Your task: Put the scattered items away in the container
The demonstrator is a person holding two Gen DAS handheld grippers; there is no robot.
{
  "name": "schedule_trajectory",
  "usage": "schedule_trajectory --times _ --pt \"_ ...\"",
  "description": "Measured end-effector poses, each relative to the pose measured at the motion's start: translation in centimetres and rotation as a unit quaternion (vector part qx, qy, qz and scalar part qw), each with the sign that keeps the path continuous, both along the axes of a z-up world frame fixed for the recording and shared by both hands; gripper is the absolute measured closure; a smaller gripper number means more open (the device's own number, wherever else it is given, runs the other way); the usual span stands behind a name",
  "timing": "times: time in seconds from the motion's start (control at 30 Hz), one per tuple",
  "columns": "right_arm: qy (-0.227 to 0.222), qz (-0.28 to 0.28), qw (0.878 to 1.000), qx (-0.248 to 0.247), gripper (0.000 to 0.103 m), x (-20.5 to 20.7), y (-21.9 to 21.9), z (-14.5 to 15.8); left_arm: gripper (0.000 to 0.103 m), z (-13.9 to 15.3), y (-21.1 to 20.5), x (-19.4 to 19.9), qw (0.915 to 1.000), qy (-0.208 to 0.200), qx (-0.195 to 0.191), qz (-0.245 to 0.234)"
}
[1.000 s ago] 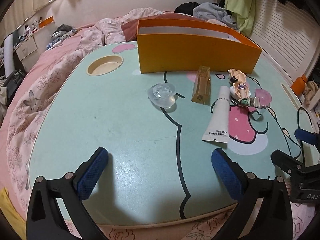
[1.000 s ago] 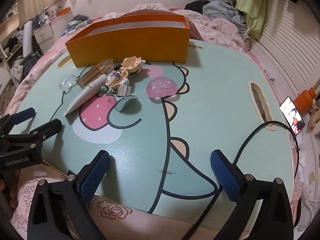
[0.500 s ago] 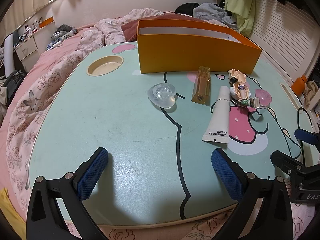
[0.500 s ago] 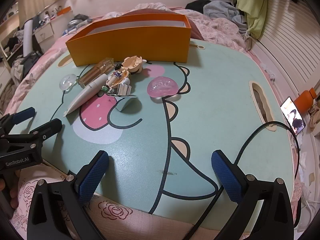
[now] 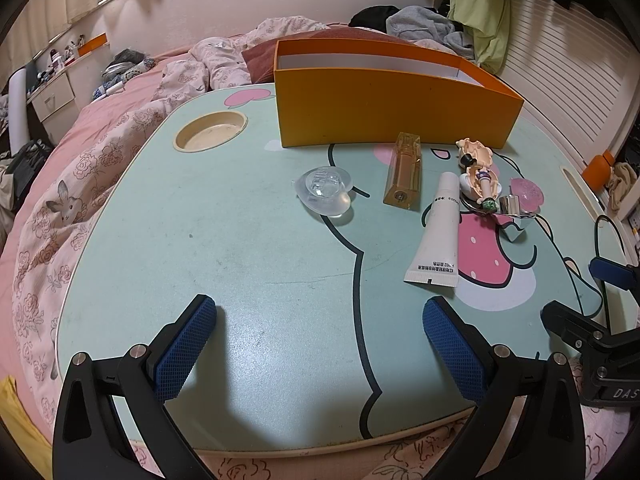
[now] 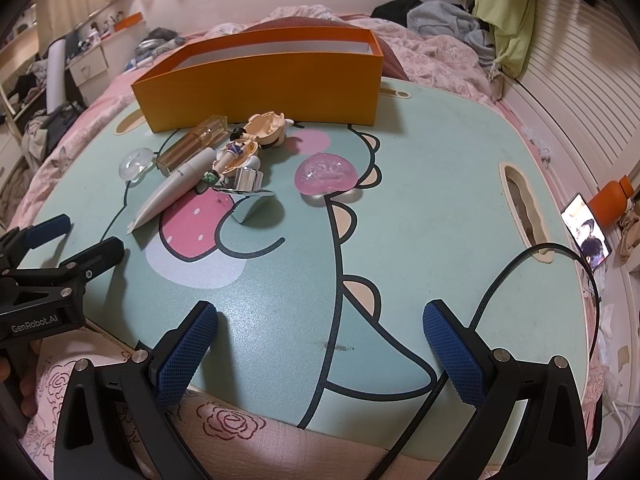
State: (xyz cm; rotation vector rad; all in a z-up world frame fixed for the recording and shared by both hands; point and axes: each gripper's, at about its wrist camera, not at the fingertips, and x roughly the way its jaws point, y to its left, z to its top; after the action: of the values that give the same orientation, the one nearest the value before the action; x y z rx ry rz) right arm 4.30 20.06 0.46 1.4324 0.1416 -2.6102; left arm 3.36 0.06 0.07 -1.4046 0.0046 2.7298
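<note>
Risk: figurine (image 6: 244, 148), tube (image 6: 176, 186) and metal clip (image 6: 248, 179), heaped before orange box (image 6: 260, 84), may be scattered by one careless pick; left gripper (image 5: 320, 346) and right gripper (image 6: 320, 346) are held wide apart, empty.

Home bedroom. Mint cartoon-print lap table (image 5: 240, 240) sits on a bed with pink rose-pattern bedding (image 5: 60, 200), clothes heaped at the far end (image 5: 424, 24). White bedside drawer unit (image 5: 50, 96) with small clutter stands along the wall.
</note>
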Motion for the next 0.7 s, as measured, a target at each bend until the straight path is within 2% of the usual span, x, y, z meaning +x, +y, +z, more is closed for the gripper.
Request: schedule_trajectory --times 0.27,0.33,0.4,0.43,0.5,0.57,0.7 --pt "0.004 0.01 1.0 -0.012 0.001 0.0 -0.2 0.0 0.0 0.0 0.0 0.0 1.0 0.0 0.0 0.0" --pt "0.013 0.014 0.999 -0.03 0.009 0.2 0.0 0.3 0.0 0.0 0.0 0.0 1.0 0.0 0.001 0.0" --pt "0.019 0.02 0.998 -0.049 0.026 0.2 0.2 0.5 0.0 0.0 0.0 0.0 1.0 0.0 0.001 0.0" --pt "0.019 0.024 0.998 -0.062 0.029 0.2 0.3 0.7 0.0 0.1 0.0 0.0 1.0 0.0 0.001 0.0" --pt "0.021 0.027 0.996 -0.078 0.042 -0.2 0.5 0.9 0.0 0.1 0.0 0.0 1.0 0.001 0.002 0.0" --pt "0.033 0.029 0.996 -0.083 0.047 -0.7 0.3 1.6 0.0 0.1 0.0 0.0 1.0 0.001 0.002 0.0" --pt "0.048 0.056 0.995 -0.065 0.049 -2.4 -1.7 2.7 0.0 0.1 0.0 0.1 1.0 0.001 0.002 0.0"
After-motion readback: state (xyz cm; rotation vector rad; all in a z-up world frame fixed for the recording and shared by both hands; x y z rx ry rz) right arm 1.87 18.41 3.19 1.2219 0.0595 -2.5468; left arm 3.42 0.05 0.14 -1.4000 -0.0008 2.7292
